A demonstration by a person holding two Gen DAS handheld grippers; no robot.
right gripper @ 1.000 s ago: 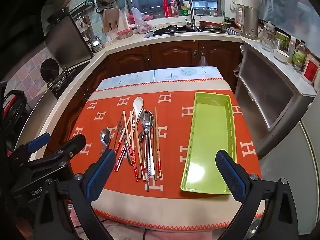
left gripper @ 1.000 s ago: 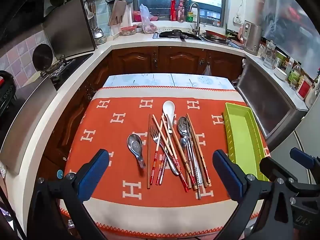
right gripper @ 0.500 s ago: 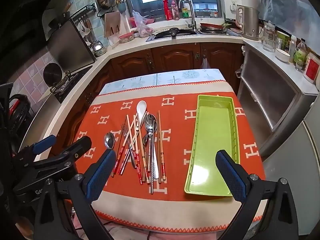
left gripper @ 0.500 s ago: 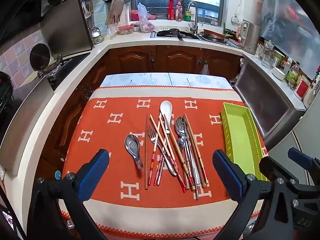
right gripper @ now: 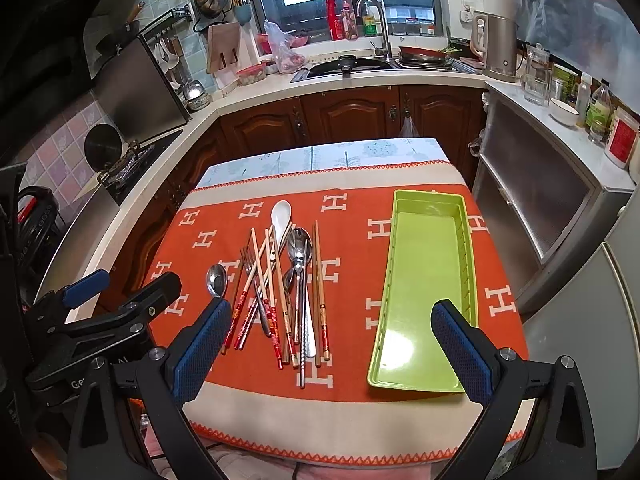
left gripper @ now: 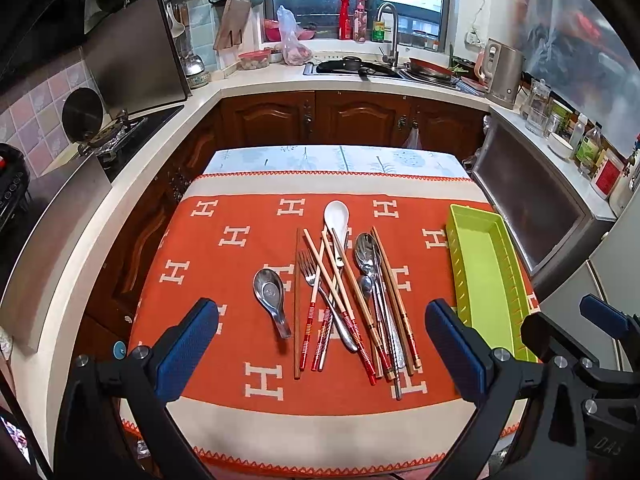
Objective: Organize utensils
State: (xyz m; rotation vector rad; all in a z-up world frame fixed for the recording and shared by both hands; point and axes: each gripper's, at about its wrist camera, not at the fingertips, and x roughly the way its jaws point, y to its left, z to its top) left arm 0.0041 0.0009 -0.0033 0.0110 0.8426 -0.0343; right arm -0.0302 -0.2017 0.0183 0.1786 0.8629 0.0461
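A loose pile of utensils lies mid-table on the orange cloth [left gripper: 224, 248]: several chopsticks [left gripper: 352, 312], a white ceramic spoon [left gripper: 336, 216], a steel fork [left gripper: 310, 270], steel spoons [left gripper: 366, 250], and a short steel soup spoon [left gripper: 270, 292] apart at the left. The pile also shows in the right wrist view [right gripper: 288, 280]. An empty green tray [right gripper: 424, 280] lies to the right of it, also seen in the left wrist view [left gripper: 480, 272]. My left gripper [left gripper: 320, 348] is open and empty above the table's near edge. My right gripper [right gripper: 332, 344] is open and empty, to its right.
The table stands in a U-shaped kitchen. Wooden cabinets [left gripper: 352, 120] and a sink counter [left gripper: 360, 68] are behind it, a stove [left gripper: 116, 132] at the left, a steel cabinet [left gripper: 532, 208] close at the right. The cloth's fringe hangs over the near edge [right gripper: 320, 448].
Both grippers have risen and tilted slightly, so the table sits a little lower and farther in both views. Nothing on the table has moved. Both stay open.
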